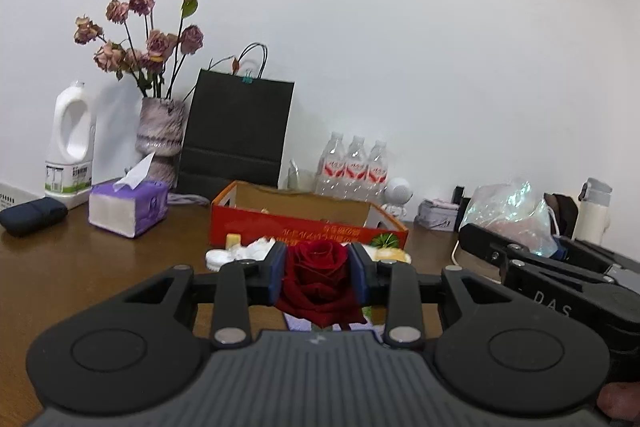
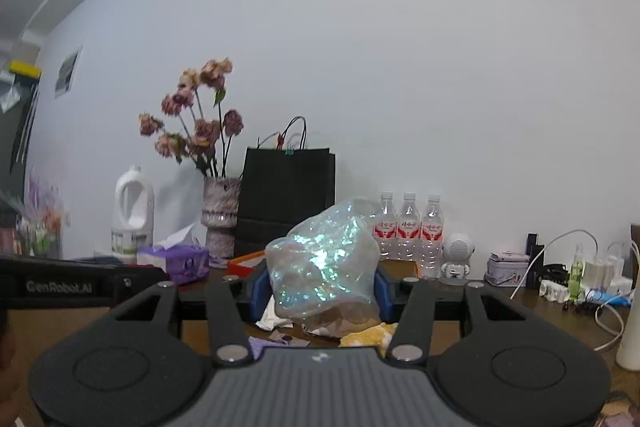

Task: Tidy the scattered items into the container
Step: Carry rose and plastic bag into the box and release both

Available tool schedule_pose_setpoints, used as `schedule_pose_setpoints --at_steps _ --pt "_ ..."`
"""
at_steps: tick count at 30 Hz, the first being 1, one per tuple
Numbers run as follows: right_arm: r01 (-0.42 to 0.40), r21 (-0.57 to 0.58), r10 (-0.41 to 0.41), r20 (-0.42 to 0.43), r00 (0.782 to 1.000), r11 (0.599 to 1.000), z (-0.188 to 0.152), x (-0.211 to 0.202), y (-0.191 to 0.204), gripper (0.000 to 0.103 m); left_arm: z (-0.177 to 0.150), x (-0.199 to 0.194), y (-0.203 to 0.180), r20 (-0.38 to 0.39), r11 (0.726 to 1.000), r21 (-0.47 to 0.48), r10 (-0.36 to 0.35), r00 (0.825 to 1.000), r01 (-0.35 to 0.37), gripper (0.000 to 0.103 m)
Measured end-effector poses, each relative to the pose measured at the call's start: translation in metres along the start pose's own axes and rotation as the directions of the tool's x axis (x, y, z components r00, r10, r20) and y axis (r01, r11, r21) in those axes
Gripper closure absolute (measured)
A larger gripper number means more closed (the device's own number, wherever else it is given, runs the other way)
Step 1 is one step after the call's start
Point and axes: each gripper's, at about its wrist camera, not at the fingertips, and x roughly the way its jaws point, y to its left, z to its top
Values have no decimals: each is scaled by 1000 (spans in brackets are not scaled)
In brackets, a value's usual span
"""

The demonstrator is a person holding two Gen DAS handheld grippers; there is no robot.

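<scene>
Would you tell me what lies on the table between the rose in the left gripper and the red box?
In the left wrist view, between the red rose and the red box lie scattered bits: crumpled white paper, a white lid and a yellow-and-white piece.

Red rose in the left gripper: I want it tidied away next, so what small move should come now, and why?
Probably carry the left gripper forward and up over the near wall of the red cardboard box before letting go. The red rose is clamped between its blue pads, short of the box, which stands open-topped just ahead. The right gripper, holding an iridescent plastic bag, is off to the right.
</scene>
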Motion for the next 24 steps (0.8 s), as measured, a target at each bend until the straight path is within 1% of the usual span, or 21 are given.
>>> schedule_pose_setpoints --at_steps 3,5,7,9,11,13,15,17,18,19,20,21,22,23,24 --pt "3 17 -3 -3 1000 1000 5 10 -5 54 5 12 7 -6 1000 -26 5 1000 -5 69" --pt "12 34 -12 -6 1000 999 13 25 -10 54 17 33 13 -14 999 -36 -1 1000 0 69" --pt "14 46 -14 2 1000 999 23 42 -20 54 36 63 17 -8 1000 -27 1 1000 -1 69" --pt "27 17 -27 0 1000 1000 39 69 -30 54 61 99 24 11 1000 -19 0 1000 0 69" --pt "38 -4 -38 -12 999 999 61 102 -44 54 88 140 33 5 1000 -14 -2 1000 2 69" --pt "50 29 -49 -23 999 998 84 138 -65 51 112 184 42 -21 1000 9 1 1000 -1 69" --pt "38 67 -33 -73 997 997 103 179 -85 51 132 229 49 -61 999 38 4 998 -2 69" --pt "29 87 -16 -145 989 996 117 228 -103 53 147 274 55 -106 998 61 13 994 -6 69" --pt "30 92 -12 -190 982 995 122 255 -111 54 152 296 59 -131 997 71 20 991 -11 69" --pt "31 96 -7 -235 972 995 123 280 -116 57 157 318 62 -161 997 71 30 987 -19 69" --pt "39 103 -7 -289 957 994 123 307 -122 57 159 342 67 -201 998 65 39 979 -27 69" --pt "41 106 -1 -353 935 994 120 334 -127 57 160 365 72 -252 998 61 45 967 -31 69" --pt "38 103 8 -417 909 994 116 359 -131 58 159 389 77 -312 997 62 62 948 -44 69" --pt "36 90 12 -481 876 995 109 387 -133 58 155 412 80 -373 996 70 83 924 -62 69" --pt "34 80 15 -545 838 996 100 410 -134 59 150 432 83 -431 994 77 102 897 -76 69"
